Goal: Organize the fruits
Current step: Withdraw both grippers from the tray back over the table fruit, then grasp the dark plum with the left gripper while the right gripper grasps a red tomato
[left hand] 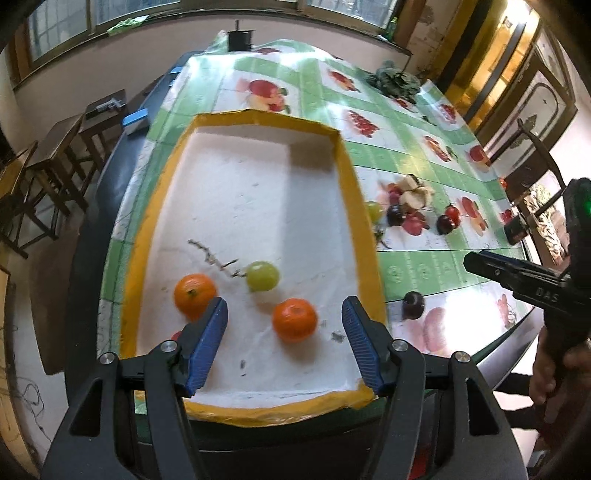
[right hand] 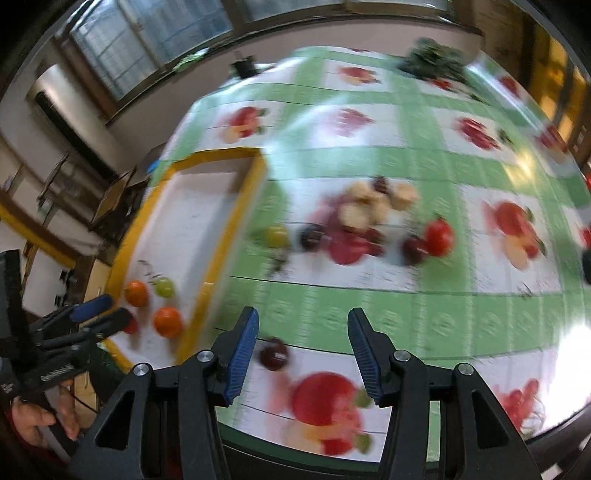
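Tray (left hand: pixel 364 221) with yellow rim fills the frame's centre, holding two oranges (left hand: pixel 294 319) and a green grape (left hand: pixel 262 276). Left gripper (left hand: pixel 284 343) hovers half open at lower centre, holding nothing. Right gripper (right hand: pixel 303 354), also half open and empty, hangs over a dark plum (right hand: pixel 273 353) on the tablecloth (right hand: pixel 406 302). More fruit (right hand: pixel 369 225) lies mid-frame, blurred.

A row of windows (left hand: pixel 103 22) runs along the far wall, daylight coming through above a pale wall (left hand: pixel 122 70). Wooden chairs (left hand: pixel 48 170) stand at the left on a light floor (left hand: pixel 22 369). To the right a gold-framed cabinet (left hand: pixel 491 77) catches warm light, with a dark wooden chair (left hand: pixel 539 151) before it. The table (left hand: pixel 92 229) wears a glossy green-and-white cloth (left hand: pixel 373 155) printed with fruit, glare on it.
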`<state>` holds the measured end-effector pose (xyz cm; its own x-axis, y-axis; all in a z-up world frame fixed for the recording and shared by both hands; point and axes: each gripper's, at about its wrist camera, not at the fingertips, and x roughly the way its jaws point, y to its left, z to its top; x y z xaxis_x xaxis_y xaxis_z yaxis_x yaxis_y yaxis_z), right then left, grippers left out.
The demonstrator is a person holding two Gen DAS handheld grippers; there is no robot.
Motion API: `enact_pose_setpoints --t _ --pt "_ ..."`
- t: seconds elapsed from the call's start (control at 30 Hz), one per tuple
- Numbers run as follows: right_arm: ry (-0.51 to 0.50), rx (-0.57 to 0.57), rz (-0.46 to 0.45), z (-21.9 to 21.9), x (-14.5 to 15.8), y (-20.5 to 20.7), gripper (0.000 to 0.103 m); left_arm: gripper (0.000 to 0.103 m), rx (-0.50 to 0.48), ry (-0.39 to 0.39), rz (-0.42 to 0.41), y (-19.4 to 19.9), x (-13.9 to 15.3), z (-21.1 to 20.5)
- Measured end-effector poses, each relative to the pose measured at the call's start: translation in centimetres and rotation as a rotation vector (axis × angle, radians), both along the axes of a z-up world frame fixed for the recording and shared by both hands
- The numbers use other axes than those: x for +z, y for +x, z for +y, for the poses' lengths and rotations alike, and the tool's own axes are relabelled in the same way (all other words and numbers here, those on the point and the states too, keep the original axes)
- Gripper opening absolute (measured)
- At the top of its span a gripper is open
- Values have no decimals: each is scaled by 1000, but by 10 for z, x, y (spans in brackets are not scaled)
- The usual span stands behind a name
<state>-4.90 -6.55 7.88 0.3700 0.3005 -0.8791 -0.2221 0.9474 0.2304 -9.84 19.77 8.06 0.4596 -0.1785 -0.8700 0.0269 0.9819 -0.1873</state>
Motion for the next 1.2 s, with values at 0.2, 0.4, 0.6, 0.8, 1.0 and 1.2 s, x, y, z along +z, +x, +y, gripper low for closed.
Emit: enact_pose_setpoints --t 0.2,0.4,0.6,0.8,1.0,1.2 --pt "3 -81 15 -34 -4 2 52 66 -57 -29 1 8 5 -25" --pt "-1 -92 26 -45 -7 3 52 66 -143 -33 16 15 6 -59" --pt "-1 -103 40 -55 -8 11 52 66 -220 -38 39 16 4 -91" --pt "-17 -101 32 -63 -4 26 52 66 -269 -51 66 15 -4 -116" --pt "-12 -131 33 -79 -7 44 52 64 -296 -28 98 19 -20 -131" --pt "4 -174 48 -91 -16 67 51 48 -321 -9 145 22 -41 -145"
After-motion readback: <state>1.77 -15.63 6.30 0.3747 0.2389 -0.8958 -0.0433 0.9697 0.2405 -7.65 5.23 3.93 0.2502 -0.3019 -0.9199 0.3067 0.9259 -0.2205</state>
